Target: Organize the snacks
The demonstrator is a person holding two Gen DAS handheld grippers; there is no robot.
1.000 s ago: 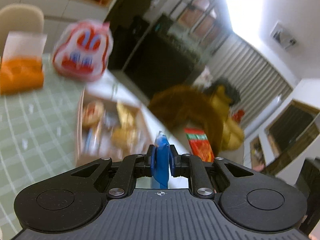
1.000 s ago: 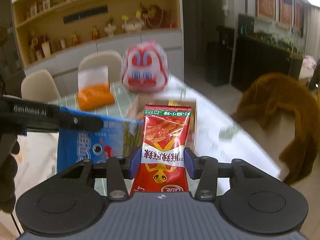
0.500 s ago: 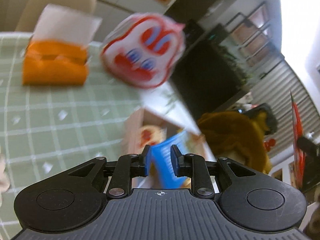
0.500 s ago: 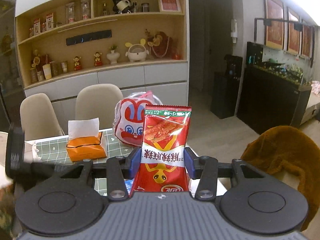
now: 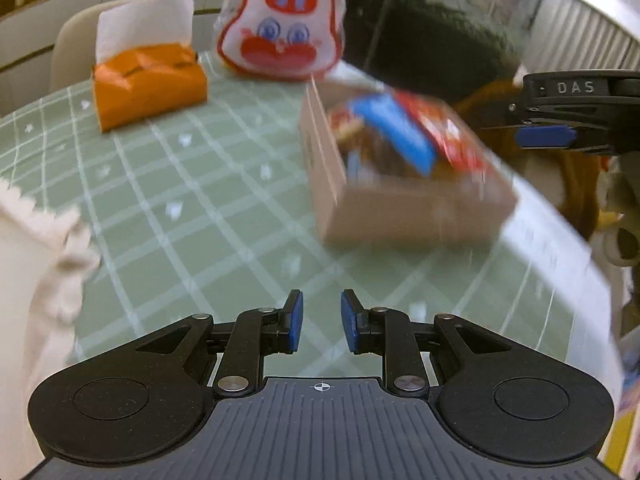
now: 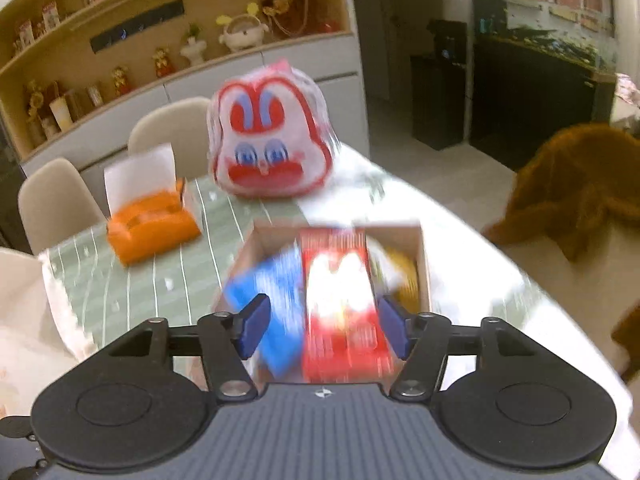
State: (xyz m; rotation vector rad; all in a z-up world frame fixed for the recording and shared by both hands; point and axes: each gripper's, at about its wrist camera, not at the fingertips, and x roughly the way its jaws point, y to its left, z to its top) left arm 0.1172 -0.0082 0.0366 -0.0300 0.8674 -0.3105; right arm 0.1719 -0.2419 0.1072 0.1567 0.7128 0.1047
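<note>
Sitting at the far left of the green checked table [image 5: 168, 184] is an orange tissue holder [image 5: 148, 80] with a white tissue standing up out of it, and just to its right a white-and-red rabbit-face bag [image 5: 282, 34] stands upright near the table's far edge. Lower in the left wrist view, the left gripper [image 5: 321, 322] hovers over bare tablecloth with its blue-padded jaws spread apart and nothing between them. Right of that, the cardboard box [image 5: 360, 204] rests on the table, well apart from the left gripper, with snacks lying inside: a blue packet [image 5: 404, 132] and, beside it to the right, a red packet [image 5: 452, 136], both motion-blurred. At the right edge of that view the right gripper [image 5: 560, 136] shows from the side above the box. In the right wrist view its jaws stand wide apart over the box [image 6: 422, 256]; the red packet [image 6: 340, 300] lies between them but neither pad seems to touch it, with the blue packet [image 6: 276, 292] on its left.
</note>
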